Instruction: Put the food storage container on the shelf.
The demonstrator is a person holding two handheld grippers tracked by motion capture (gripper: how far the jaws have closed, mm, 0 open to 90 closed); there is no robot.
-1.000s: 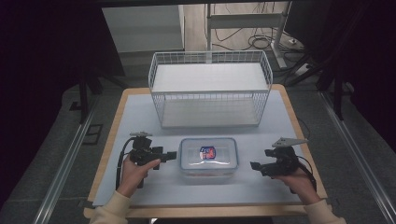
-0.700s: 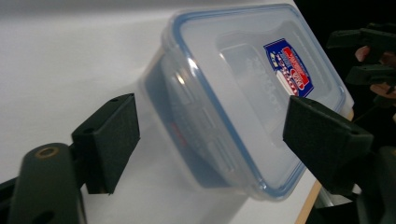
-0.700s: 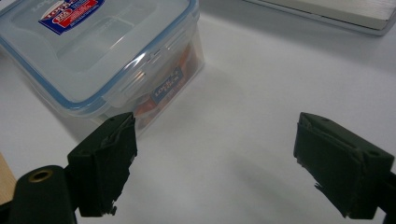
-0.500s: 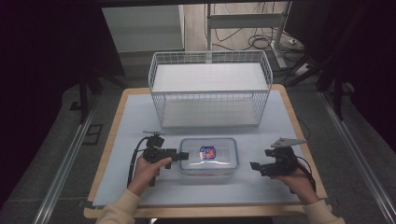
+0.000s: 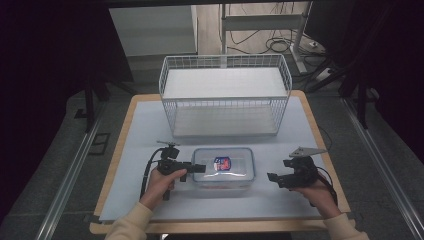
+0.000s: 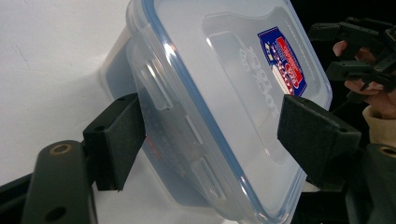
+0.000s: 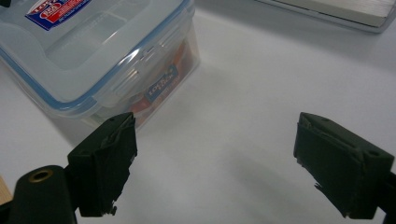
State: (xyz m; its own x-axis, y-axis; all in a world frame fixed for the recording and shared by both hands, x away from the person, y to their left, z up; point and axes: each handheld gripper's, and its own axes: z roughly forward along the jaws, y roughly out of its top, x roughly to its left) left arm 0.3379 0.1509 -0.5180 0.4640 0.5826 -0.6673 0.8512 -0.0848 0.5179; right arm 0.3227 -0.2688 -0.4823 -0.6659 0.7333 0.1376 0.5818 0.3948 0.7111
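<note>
The clear plastic box (image 5: 223, 167) with a blue-edged lid lies on the near middle of the white table (image 5: 140, 130), in front of the wire basket (image 5: 224, 100). The left gripper (image 5: 199, 168) is at the left end of the box. Its jaws are wide, one on each side of that end, and have just been closing a little; the pads are not yet pressing on it. The right gripper (image 5: 270, 176) stands to the right of the box, apart from it, with its jaws wide open and nothing between them.
</note>
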